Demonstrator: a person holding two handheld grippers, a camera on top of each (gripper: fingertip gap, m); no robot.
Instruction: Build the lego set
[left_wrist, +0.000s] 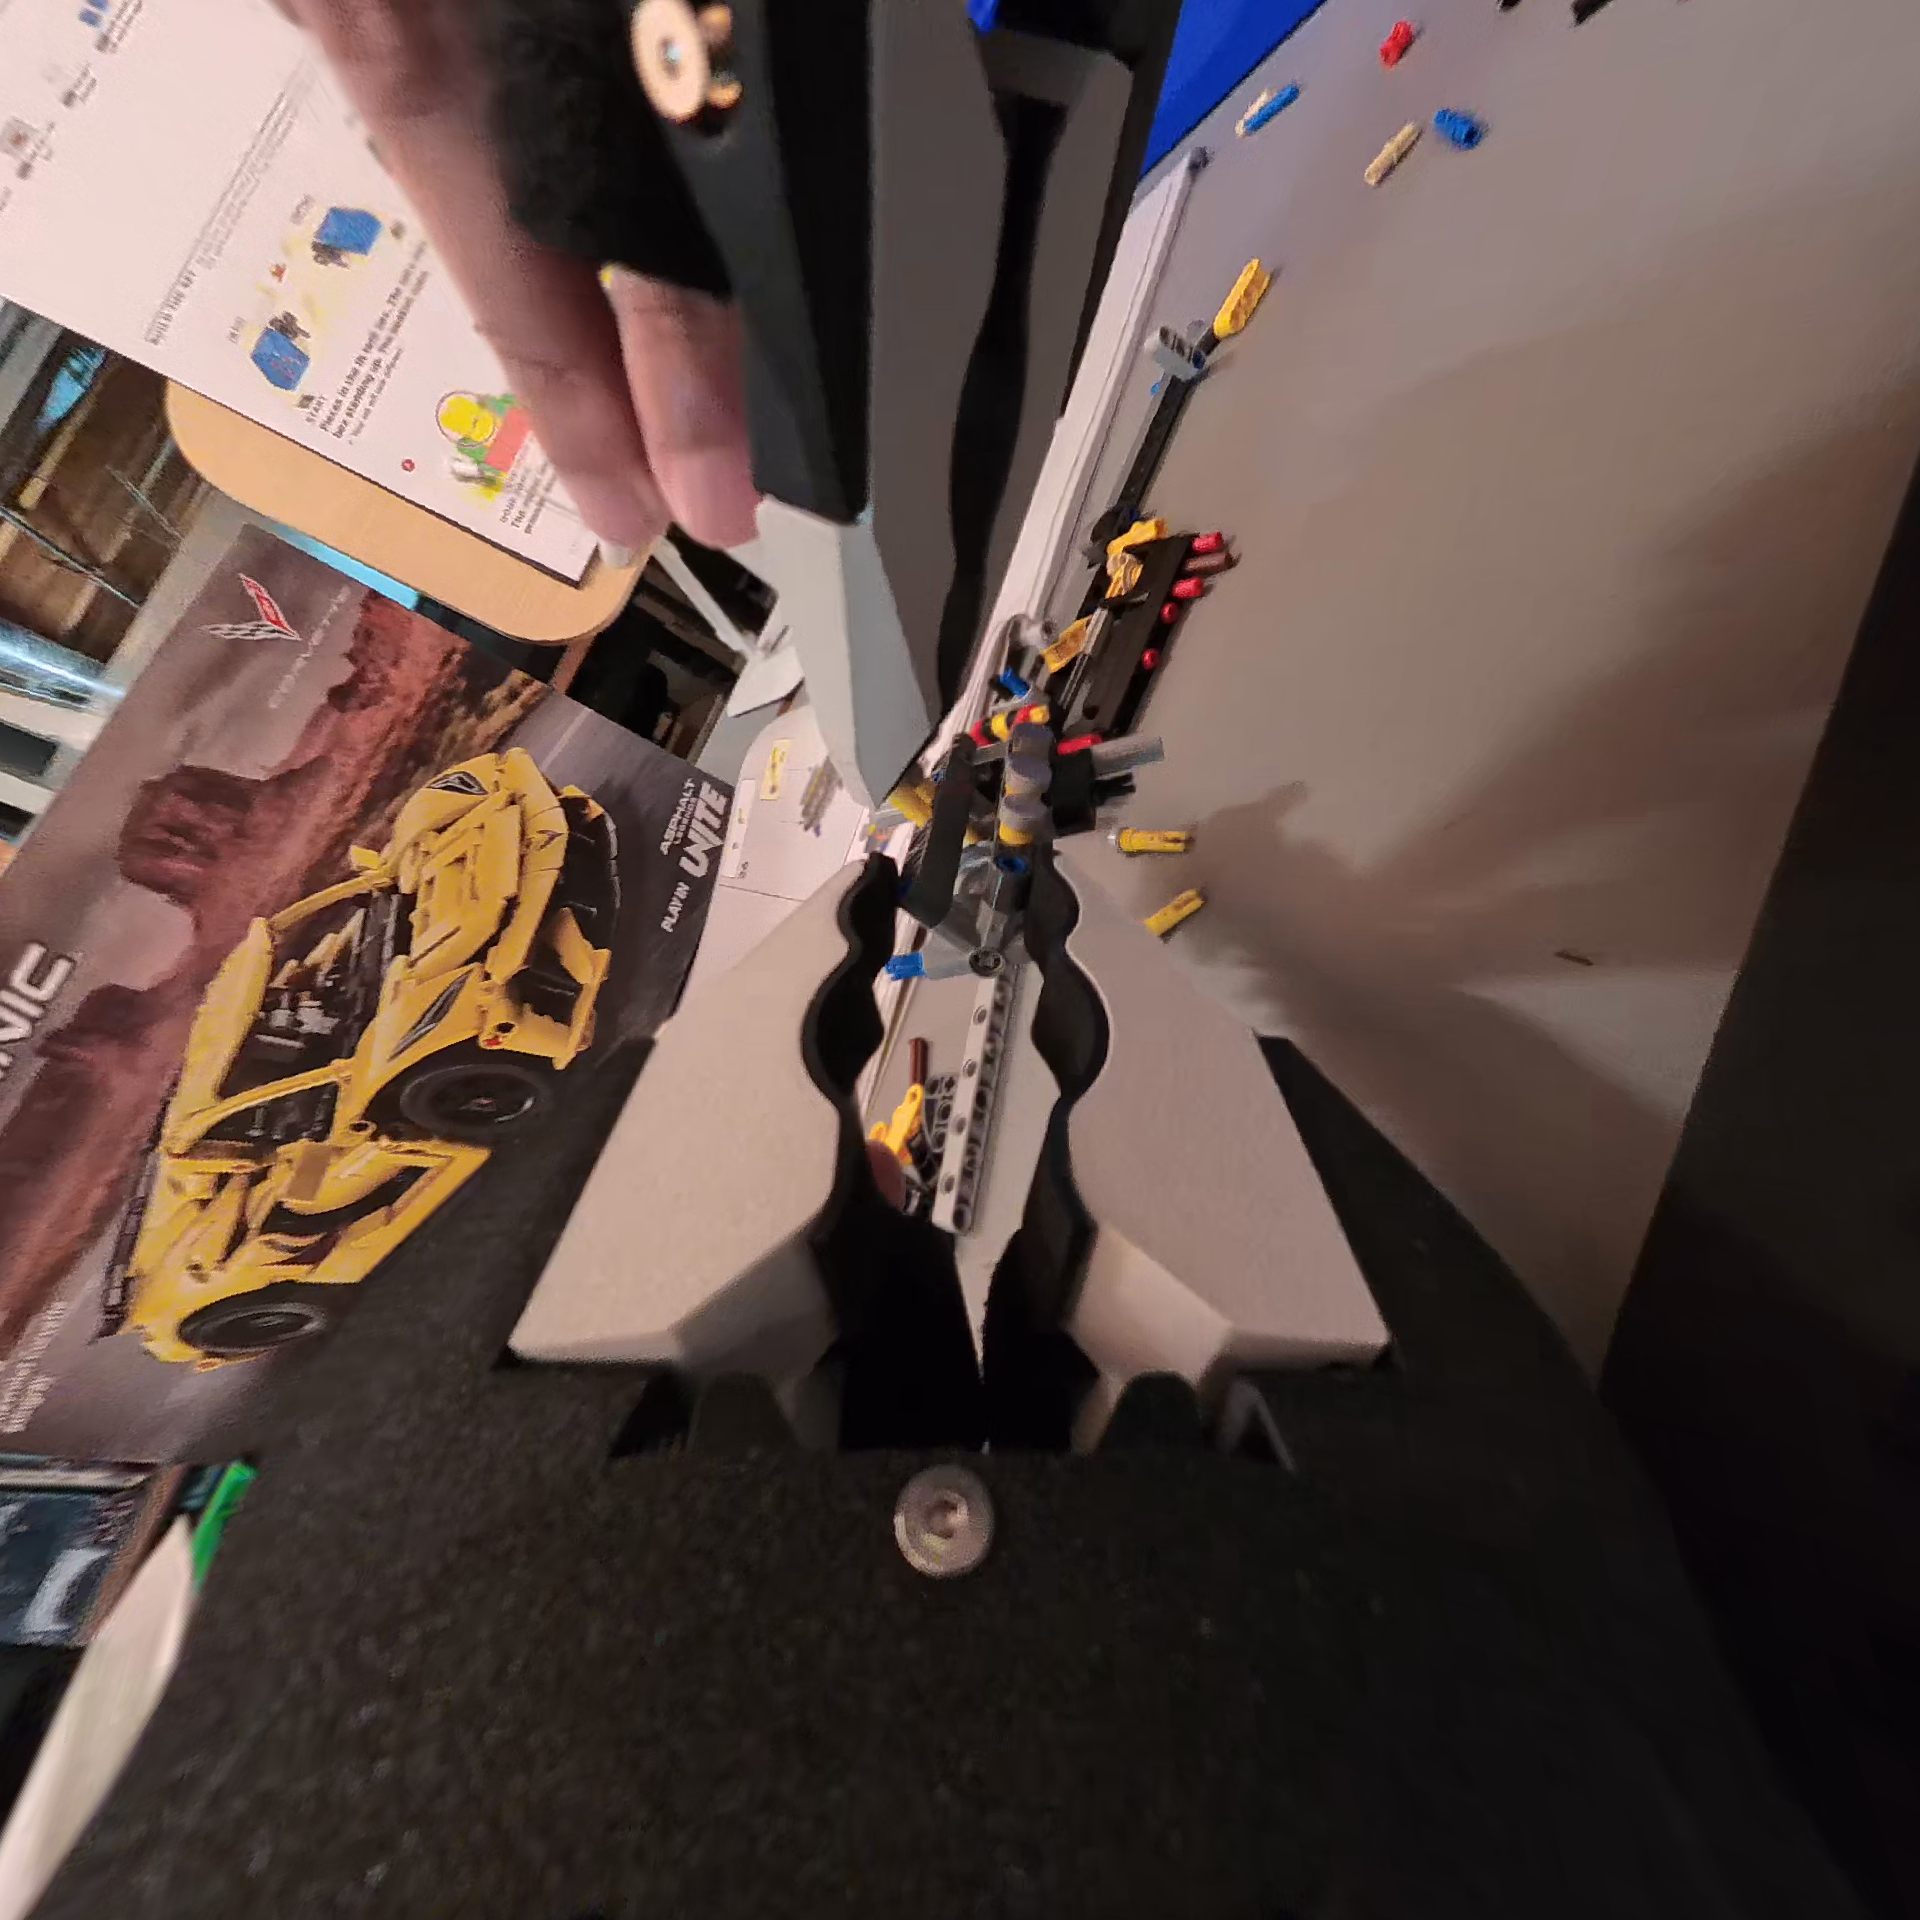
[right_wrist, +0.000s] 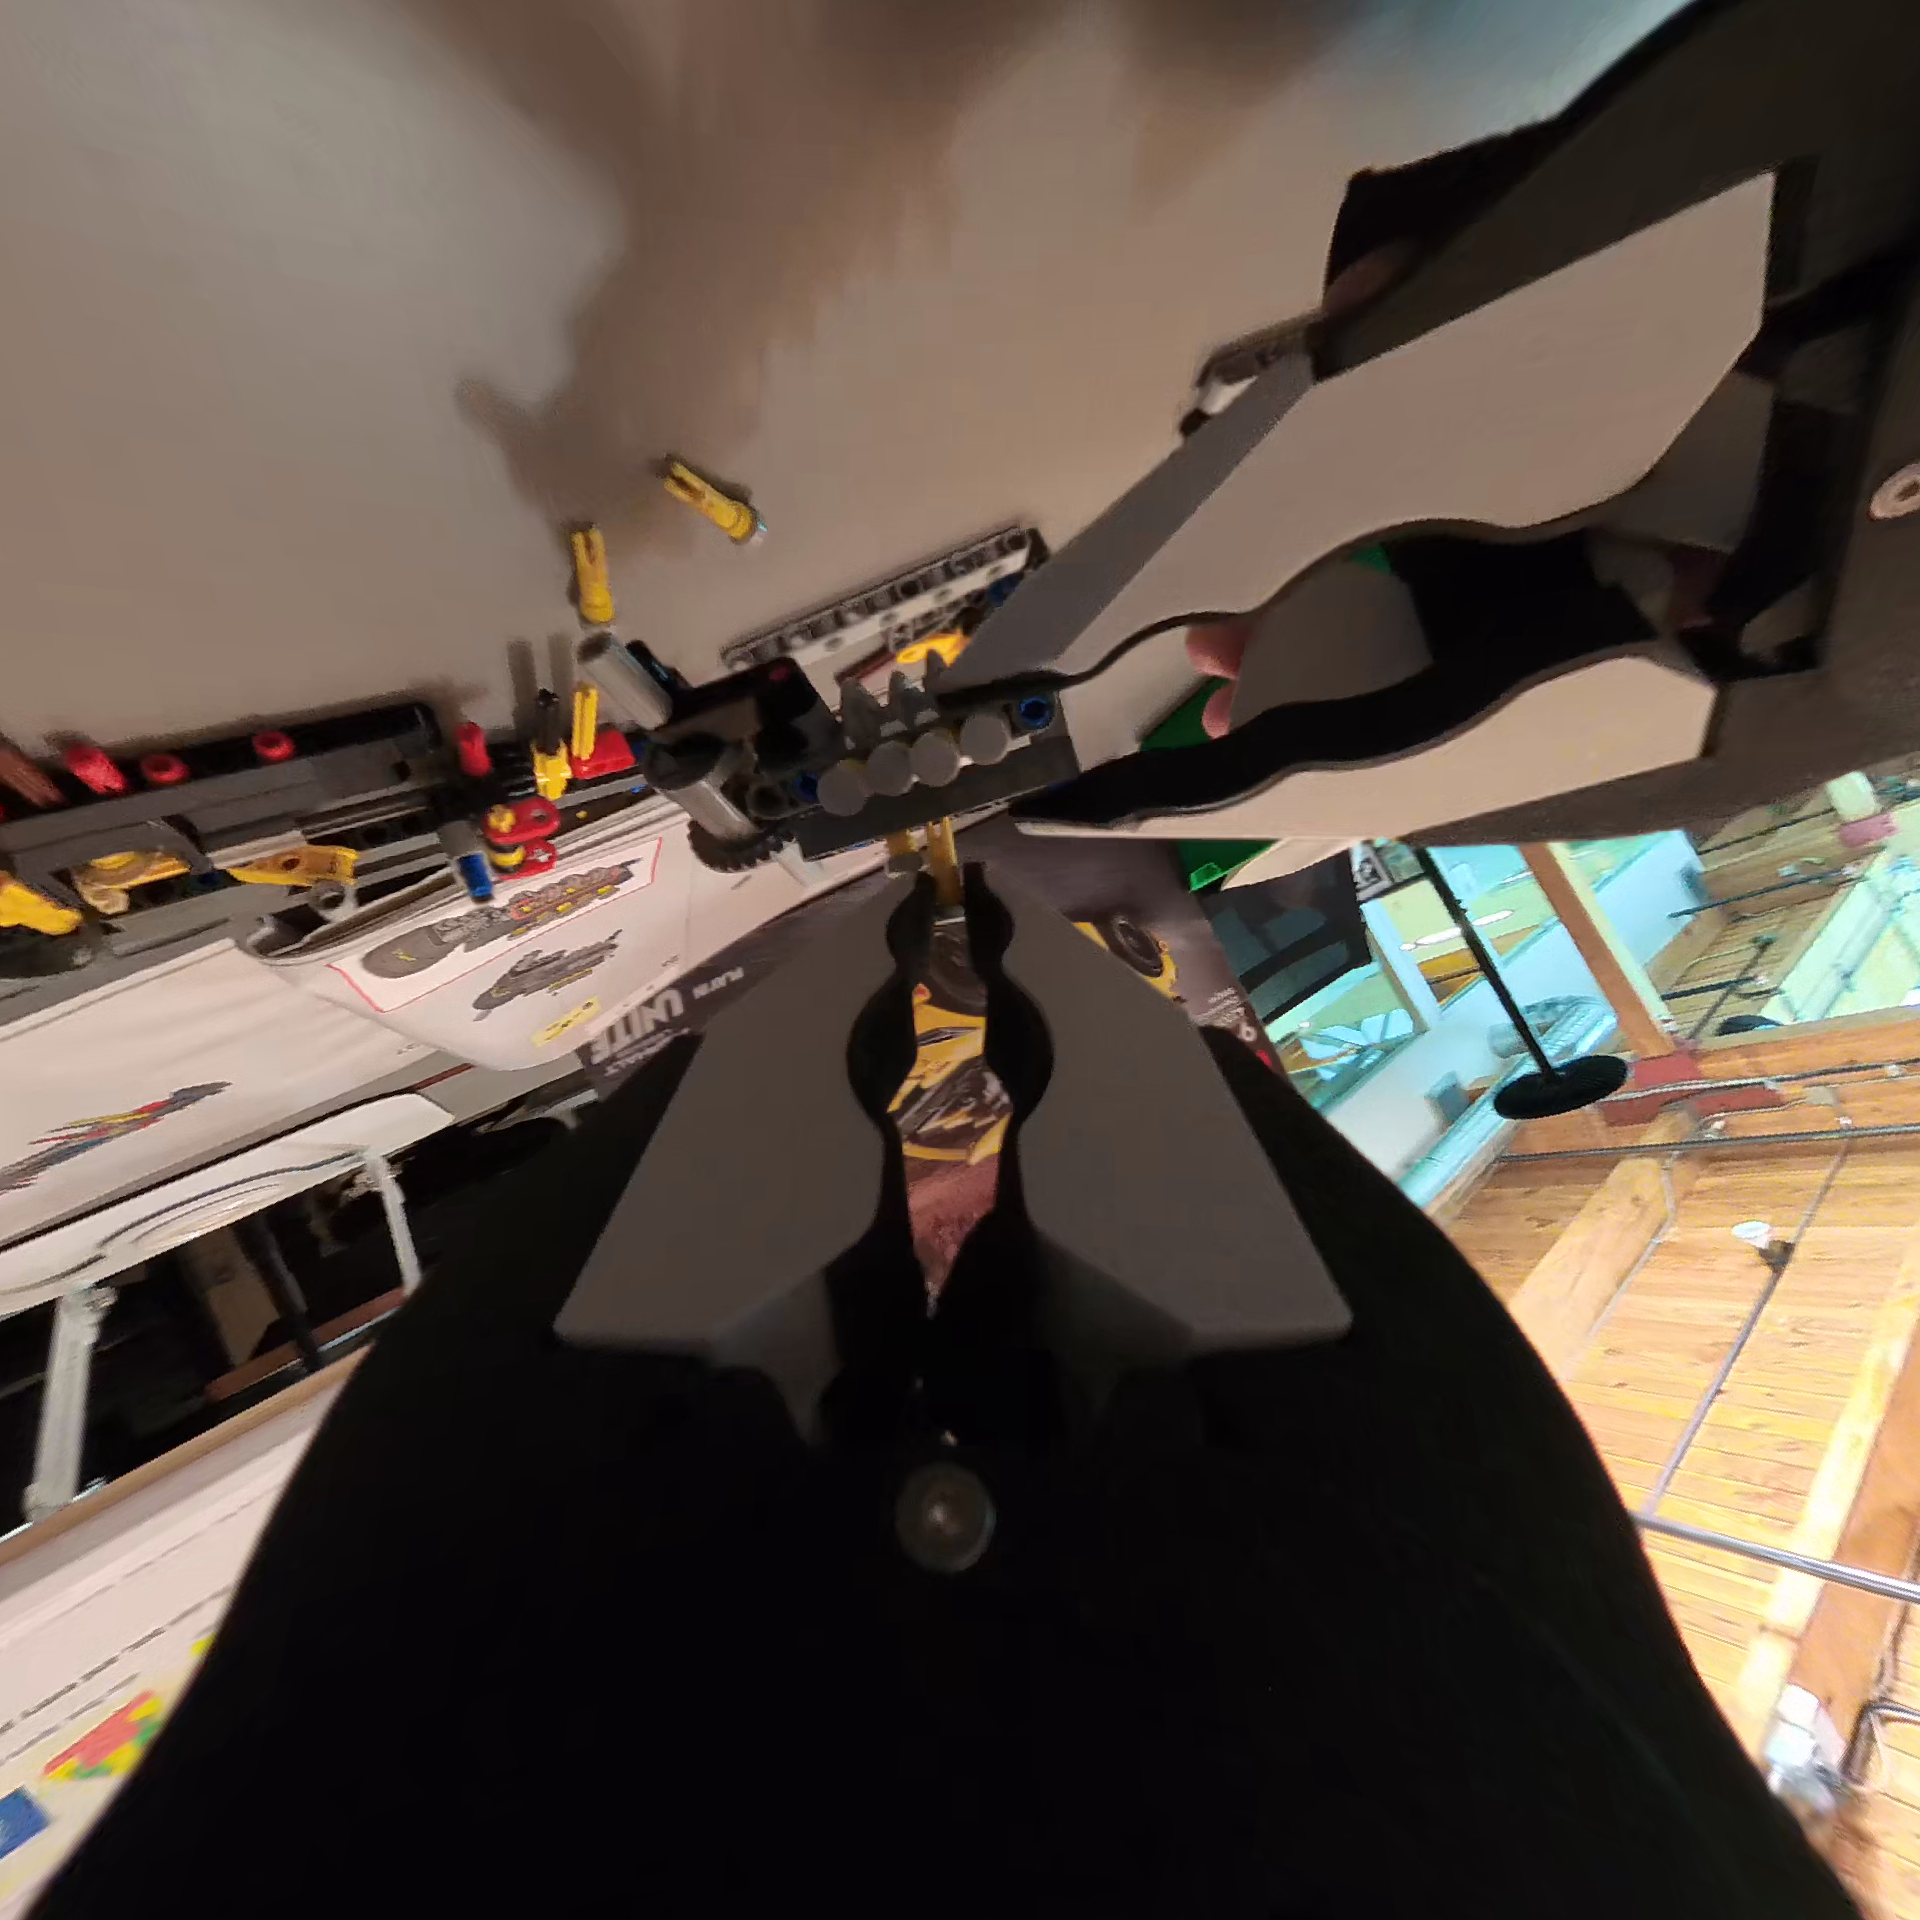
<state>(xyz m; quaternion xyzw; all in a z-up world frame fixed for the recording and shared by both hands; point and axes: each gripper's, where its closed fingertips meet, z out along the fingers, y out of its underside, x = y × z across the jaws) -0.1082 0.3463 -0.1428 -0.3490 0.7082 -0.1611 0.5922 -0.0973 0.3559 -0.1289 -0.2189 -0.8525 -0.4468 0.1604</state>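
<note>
The left hand-held gripper (left_wrist: 961, 894) is clamping a grey and black Lego assembly (left_wrist: 1013, 821) between its fingertips, the fingers standing nearly closed on it, and is holding it up beside the white table (left_wrist: 1507, 520). The right hand-held gripper (right_wrist: 940, 883) is pinching a thin yellow Lego pin (right_wrist: 940, 847) at its very tips, the fingers almost together, and the pin's far end is touching the underside of the assembly. A long black chassis section (left_wrist: 1132, 613) with red pins is lying on the table just beyond the assembly. A grey holed beam (left_wrist: 977, 1101) is lying on the table below the left fingers. Loose yellow connectors (left_wrist: 1174, 912) are lying nearby. The set's box (left_wrist: 343, 997), showing a yellow car, is standing at the left.
</note>
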